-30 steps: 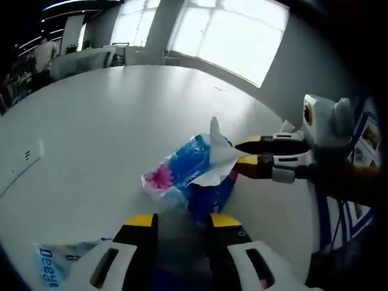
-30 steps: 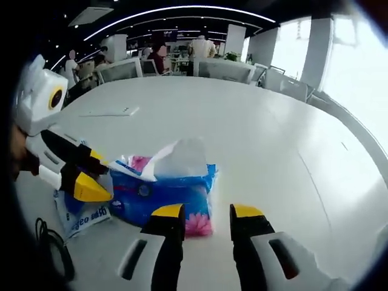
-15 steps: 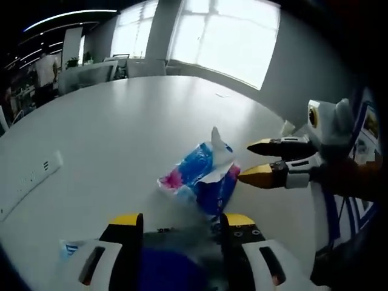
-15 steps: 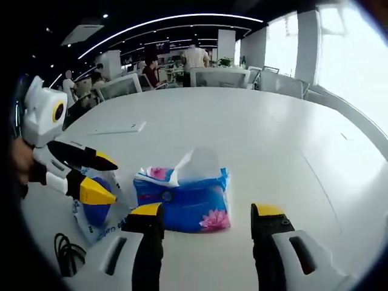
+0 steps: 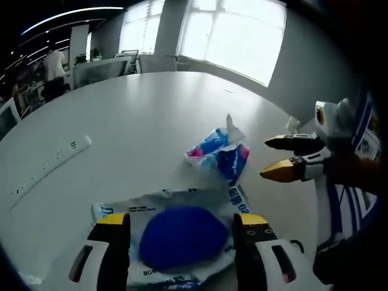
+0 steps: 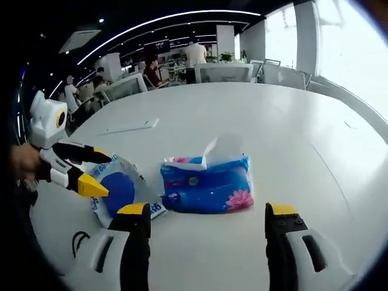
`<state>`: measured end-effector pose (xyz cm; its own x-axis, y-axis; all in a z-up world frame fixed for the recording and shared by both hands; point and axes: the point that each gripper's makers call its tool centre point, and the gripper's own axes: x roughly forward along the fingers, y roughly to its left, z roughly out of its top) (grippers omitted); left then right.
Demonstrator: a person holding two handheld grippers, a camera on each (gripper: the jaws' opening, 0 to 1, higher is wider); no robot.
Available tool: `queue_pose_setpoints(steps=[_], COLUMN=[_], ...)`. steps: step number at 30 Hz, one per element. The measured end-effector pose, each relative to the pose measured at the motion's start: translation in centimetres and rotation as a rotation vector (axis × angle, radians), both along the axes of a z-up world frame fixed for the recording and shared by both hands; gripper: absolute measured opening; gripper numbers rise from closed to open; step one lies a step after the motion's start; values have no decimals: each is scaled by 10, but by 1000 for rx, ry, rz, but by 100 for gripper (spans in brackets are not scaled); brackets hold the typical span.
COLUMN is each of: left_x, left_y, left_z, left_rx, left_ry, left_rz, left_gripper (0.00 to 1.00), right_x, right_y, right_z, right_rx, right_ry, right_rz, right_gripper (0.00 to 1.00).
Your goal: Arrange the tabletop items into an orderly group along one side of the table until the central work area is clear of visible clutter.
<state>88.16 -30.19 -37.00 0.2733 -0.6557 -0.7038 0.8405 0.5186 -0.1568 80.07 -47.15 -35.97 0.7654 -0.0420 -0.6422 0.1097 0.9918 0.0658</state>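
Both your grippers are spread and empty: left gripper (image 6: pixel 92 172) hangs over the clear bag (image 5: pixel 176 237) with the blue round thing inside, right gripper (image 5: pixel 284 156) faces the tissue pack (image 6: pixel 207 185), looks like staging for the next grab. Pack and bag sit just beside each other near your edge of the white table (image 6: pixel 242 115). Pack's soft blue plastic with a pink flower, one white tissue sticking up.

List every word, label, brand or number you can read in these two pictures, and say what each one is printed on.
No text can be read for certain.
Clear plastic bag around a blue round item: blue lettering along its edges, too blurred to read.
Blue tissue pack: a small round logo and a pink flower print, any wording too small to read.
White power strip: markings unreadable.
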Motion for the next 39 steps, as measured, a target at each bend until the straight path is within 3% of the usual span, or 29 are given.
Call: queue_pose_setpoints(steps=[4,12,17,26,34,37,39], left_x=[1,3,1,0,10,10,10], left_y=[16,43,54,69,75,79,82], left_z=[0,-7,-15,-23,-31,-34,-36], left_rx=[19,35,36,29,42,64,84], left_ry=[-4,1,35,80,107,100,85], left_rz=[10,45,67,102,167,170,159], left_gripper=[80,84,86,67,50,37,32], right_x=[-4,-13,-15,-16,-16,-14,-16], right_y=[13,45,60,74,94,99,97], right_z=[-4,-11,-15,-19,-22,-28,-30], right_rx=[34,97,135,210,323,364,361], right_ry=[5,17,11,7,27,39,45], right_rz=[3,13,12,-8,-5,-4,-14], right_gripper=[74,71,65,44,28,19,18])
